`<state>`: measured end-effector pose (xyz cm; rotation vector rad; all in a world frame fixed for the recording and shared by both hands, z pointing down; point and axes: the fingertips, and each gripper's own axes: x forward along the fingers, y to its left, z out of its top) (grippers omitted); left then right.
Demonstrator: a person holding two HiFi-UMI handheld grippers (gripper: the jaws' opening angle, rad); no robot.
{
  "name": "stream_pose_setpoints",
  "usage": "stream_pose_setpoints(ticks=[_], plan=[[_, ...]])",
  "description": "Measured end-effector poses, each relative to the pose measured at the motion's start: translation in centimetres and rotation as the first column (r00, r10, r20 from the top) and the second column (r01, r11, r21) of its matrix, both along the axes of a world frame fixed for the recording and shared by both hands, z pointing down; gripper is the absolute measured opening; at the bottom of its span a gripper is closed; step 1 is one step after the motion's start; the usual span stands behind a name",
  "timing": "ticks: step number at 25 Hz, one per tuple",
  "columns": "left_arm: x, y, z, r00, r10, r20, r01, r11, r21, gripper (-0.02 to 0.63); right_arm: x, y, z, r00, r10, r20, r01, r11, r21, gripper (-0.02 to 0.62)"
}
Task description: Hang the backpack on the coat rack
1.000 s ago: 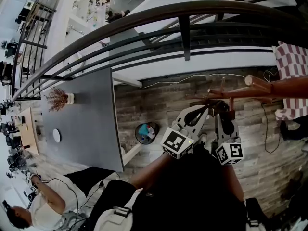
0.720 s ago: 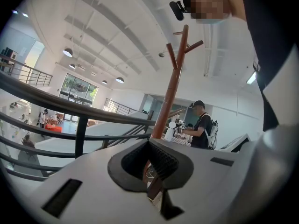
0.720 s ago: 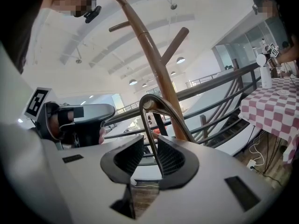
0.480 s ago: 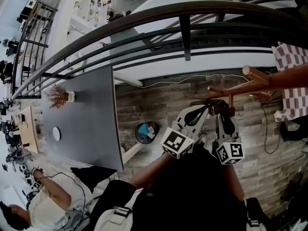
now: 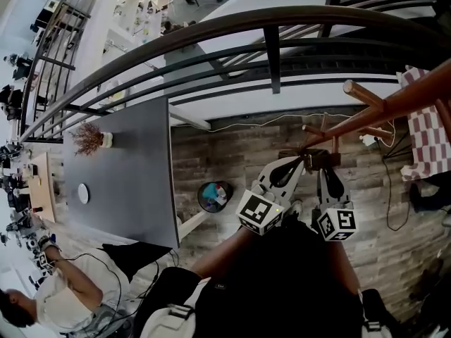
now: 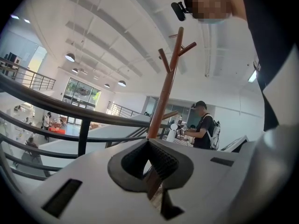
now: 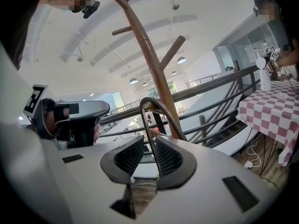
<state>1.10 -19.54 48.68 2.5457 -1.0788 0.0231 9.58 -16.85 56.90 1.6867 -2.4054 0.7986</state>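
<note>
The black backpack (image 5: pixel 282 280) hangs below both grippers in the head view and hides most of the floor under them. Its thin handle loop (image 7: pixel 156 108) stands up between the pads of my right gripper (image 7: pixel 149 148), which is shut on it. My left gripper (image 6: pixel 150 146) is shut too, and in the head view the dark handle (image 5: pixel 317 159) spans from the left gripper (image 5: pixel 301 162) to the right gripper (image 5: pixel 325 166). The brown wooden coat rack (image 5: pixel 394 104) with angled pegs rises just beyond the handle. The coat rack (image 7: pixel 152 64) stands close behind the loop.
A dark metal railing (image 5: pixel 268 27) runs behind the rack. A grey table (image 5: pixel 120 182) with a small dried plant (image 5: pixel 88 141) is at the left, and a round bin (image 5: pixel 215 194) is near its corner. A checked tablecloth (image 5: pixel 430 125) is at the right. A seated person (image 5: pixel 63 301) is at the bottom left.
The rack's pole and pegs now sit higher and more slanted in the head view. Both grippers keep their hold on the handle and have barely shifted.
</note>
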Motion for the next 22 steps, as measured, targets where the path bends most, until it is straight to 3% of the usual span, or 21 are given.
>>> stream_pose_setpoints(ticks=[8, 22], plan=[[-0.3, 1.5, -0.7, 0.999, -0.041, 0.011, 0.041, 0.999, 0.019, 0.008, 0.2, 0.8, -0.7, 1.000, -0.013, 0.002, 0.013, 1.000, 0.010, 0.047], [0.0, 6.7, -2.7, 0.993, -0.118, -0.002, 0.118, 0.990, 0.074, 0.008, 0.0, 4.7, -3.8, 0.993, -0.116, -0.010, 0.116, 0.990, 0.081, 0.014]])
